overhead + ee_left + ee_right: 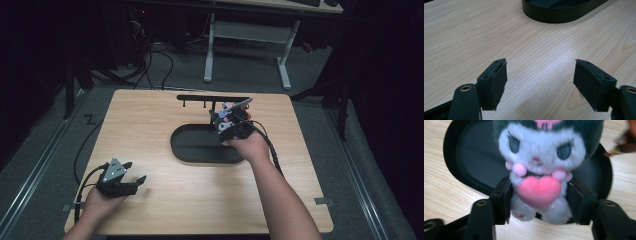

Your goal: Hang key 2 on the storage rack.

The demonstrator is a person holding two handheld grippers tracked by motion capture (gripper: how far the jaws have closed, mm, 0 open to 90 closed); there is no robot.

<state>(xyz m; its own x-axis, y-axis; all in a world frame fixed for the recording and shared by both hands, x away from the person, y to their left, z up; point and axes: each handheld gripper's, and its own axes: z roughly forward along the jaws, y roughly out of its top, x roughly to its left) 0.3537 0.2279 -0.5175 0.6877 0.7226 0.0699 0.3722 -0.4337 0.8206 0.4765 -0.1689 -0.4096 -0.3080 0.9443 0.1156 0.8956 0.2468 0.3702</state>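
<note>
item: small plush doll with a white face, dark hood and pink felt heart on its chest [539, 185]. location: clamped at the body between the two black jaws of the right gripper [540, 200], one pad on each flank, head upward toward the camera. in the high view the doll [226, 114] sits at the far right end of the tray, near a black hook rail [212, 99].

item: black oval shallow tray [186, 150]. location: middle of the light wooden table [150, 200]; in the right gripper view its rim [450, 167] lies directly behind the doll; whether the doll rests on the table or is lifted, cannot tell.

item: right gripper [234, 125]. state: jaws closed onto the doll. held by the person's right hand [252, 146] at the tray's far right edge.

item: left gripper [131, 176]. state: jaws spread wide, nothing between them. location: near left corner of the table, well apart from the tray, held in the left hand [100, 202]. its own view shows the left gripper [540, 80] over bare wood grain, tray wall [554, 16] far ahead.
</note>
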